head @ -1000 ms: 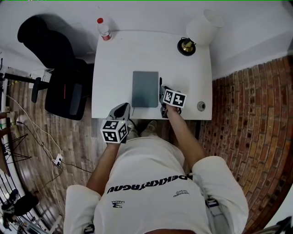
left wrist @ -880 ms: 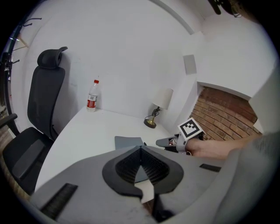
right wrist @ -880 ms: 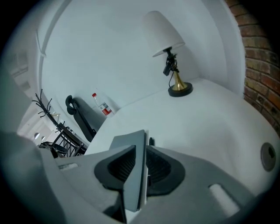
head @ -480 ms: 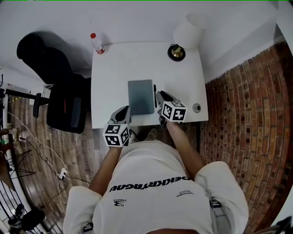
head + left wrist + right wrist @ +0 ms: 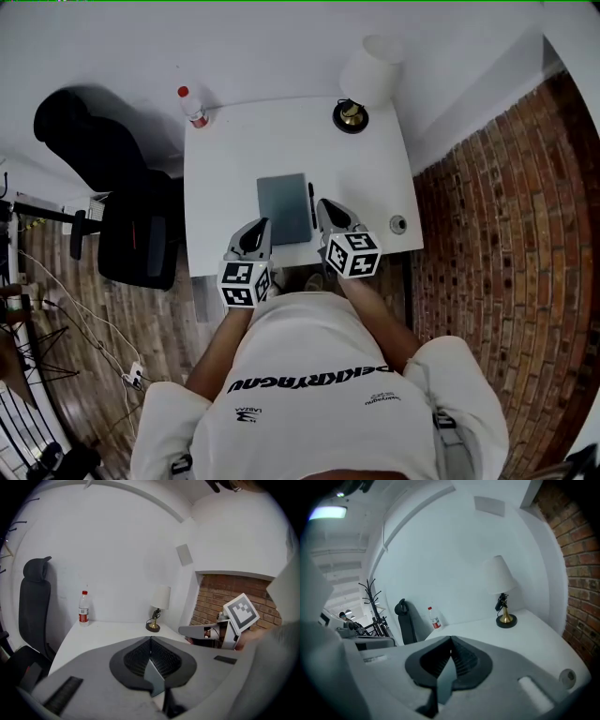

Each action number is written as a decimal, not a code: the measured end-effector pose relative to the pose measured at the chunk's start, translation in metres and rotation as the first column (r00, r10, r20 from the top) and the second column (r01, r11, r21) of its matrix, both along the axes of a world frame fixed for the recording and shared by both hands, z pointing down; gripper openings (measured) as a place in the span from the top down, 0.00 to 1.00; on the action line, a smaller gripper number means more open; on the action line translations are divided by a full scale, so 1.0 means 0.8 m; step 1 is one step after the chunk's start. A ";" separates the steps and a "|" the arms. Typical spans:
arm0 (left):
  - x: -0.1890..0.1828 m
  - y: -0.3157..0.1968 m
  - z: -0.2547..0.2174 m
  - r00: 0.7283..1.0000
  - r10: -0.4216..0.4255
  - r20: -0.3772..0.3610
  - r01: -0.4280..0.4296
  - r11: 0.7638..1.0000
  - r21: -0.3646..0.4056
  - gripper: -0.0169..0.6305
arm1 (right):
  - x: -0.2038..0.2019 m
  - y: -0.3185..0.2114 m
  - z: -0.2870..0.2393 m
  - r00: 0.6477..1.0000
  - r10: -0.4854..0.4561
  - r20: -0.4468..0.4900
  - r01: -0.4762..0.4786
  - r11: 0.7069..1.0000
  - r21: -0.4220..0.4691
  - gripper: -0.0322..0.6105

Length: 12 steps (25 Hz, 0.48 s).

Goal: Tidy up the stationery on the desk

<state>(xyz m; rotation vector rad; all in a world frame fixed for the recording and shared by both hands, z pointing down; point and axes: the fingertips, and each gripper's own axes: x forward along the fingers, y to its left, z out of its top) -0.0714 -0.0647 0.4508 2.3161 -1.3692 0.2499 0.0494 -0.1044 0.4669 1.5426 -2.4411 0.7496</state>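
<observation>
Head view, left to right: black chair (image 5: 127, 202) off the left edge of the white surface (image 5: 225, 159). A bottle (image 5: 194, 106) stands on its back-left corner. The grey notebook (image 5: 285, 208) lies flat mid-surface toward the front, and the black pen (image 5: 311, 204) lies just beside the notebook's right edge. A lamp (image 5: 364, 80) is at the back right, and a small round object (image 5: 398, 224) sits near the front-right edge. Only this view shows notebook and pen; nothing grips either.

The left tongs (image 5: 259, 225) are at the front edge, left of the notebook. The right tongs (image 5: 327, 203) are just right of the pen.

Left gripper view: left tongs (image 5: 151, 640) closed, pads together, nothing between. Beyond them are the chair (image 5: 35, 602), bottle (image 5: 84, 608) and lamp (image 5: 158, 605). At the right are the right tongs (image 5: 183, 630) with their marker cube (image 5: 241, 612), seen from the side.

Right gripper view: right tongs (image 5: 451, 640) have just been closing and now meet, nothing between. Only this view gives a coat stand (image 5: 372, 602) in a room far left. Then come the chair (image 5: 405, 620), bottle (image 5: 435, 618), lamp (image 5: 502, 590) and the round object (image 5: 567, 677), low right.
</observation>
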 end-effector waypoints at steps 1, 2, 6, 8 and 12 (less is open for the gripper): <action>0.002 0.000 -0.003 1.000 0.004 0.002 -0.004 1.000 0.010 0.98 | -0.001 0.002 -0.006 1.000 -0.005 -0.009 0.005 1.000 0.022 0.96; 0.003 0.000 -0.006 1.000 0.008 0.006 -0.008 1.000 0.022 0.98 | -0.002 0.005 -0.012 1.000 -0.008 -0.019 0.009 0.999 0.044 0.96; 0.007 -0.004 -0.018 1.000 0.010 0.010 -0.011 0.998 0.064 0.98 | -0.004 0.012 -0.028 0.999 -0.019 -0.043 0.024 0.994 0.108 0.96; 0.010 -0.005 -0.020 1.000 0.012 0.012 -0.013 0.997 0.074 0.98 | -0.009 0.017 -0.032 0.998 -0.030 -0.053 0.037 0.991 0.128 0.96; 0.021 -0.008 -0.024 0.999 0.031 0.022 -0.033 0.995 0.097 0.98 | -0.011 0.021 -0.039 0.996 -0.045 -0.073 0.056 0.984 0.167 0.96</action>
